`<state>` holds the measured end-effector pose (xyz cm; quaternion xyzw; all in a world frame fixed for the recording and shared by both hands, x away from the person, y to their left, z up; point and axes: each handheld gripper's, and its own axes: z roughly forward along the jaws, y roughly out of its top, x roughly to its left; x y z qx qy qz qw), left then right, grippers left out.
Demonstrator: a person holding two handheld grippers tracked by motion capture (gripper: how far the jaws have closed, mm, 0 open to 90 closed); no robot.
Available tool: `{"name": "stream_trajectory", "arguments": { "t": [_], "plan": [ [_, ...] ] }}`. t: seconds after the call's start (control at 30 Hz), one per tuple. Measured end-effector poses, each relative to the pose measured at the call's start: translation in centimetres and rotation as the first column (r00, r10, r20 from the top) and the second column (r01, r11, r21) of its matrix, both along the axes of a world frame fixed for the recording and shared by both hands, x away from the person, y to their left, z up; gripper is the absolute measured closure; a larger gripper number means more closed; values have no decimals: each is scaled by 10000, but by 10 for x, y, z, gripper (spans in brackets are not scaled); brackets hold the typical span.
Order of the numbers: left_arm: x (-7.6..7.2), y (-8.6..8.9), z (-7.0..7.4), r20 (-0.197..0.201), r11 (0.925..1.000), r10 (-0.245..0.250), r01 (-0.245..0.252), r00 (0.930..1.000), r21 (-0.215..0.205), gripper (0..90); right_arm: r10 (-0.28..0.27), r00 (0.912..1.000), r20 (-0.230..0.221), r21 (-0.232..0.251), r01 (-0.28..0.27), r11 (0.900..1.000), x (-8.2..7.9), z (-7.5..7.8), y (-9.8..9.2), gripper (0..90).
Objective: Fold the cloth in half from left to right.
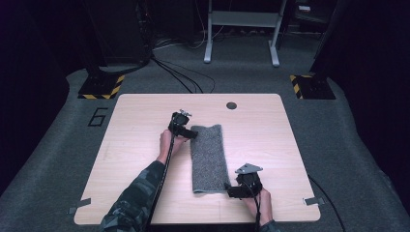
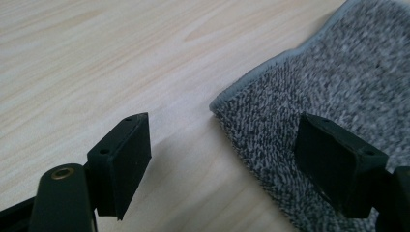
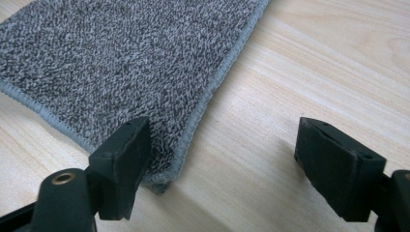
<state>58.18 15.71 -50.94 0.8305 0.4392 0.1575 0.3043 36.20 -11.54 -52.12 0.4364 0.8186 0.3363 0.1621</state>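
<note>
Apparently both the left gripper point(image 1: 193, 134) and right gripper point(image 1: 229, 189) stand released at opposite corners of the folded towel point(image 1: 209, 157), to grasp it.

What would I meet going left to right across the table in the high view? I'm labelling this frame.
Left gripper → grey towel → right gripper.

text: "6" | on: grey floor mat point(image 1: 63, 140), left of the table point(image 1: 145, 111) | possibly tape-made
</note>
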Motion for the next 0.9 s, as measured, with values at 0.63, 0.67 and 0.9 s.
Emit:
{"name": "stream_trajectory", "arguments": {
  "t": [0.63,0.67,0.9],
  "plan": [
    [-7,10,3,36,9978,-258,260,9997,-606,194,415,9986,315,480,-430,9979,-1,18,5,185],
    [-7,11,4,20,9974,-231,231,9997,-685,191,476,9980,415,572,-499,9971,11,24,5,181],
    [-6,14,7,-23,9956,-199,196,9998,-917,174,673,9975,229,548,-685,9961,81,33,7,145]
  ]
}}
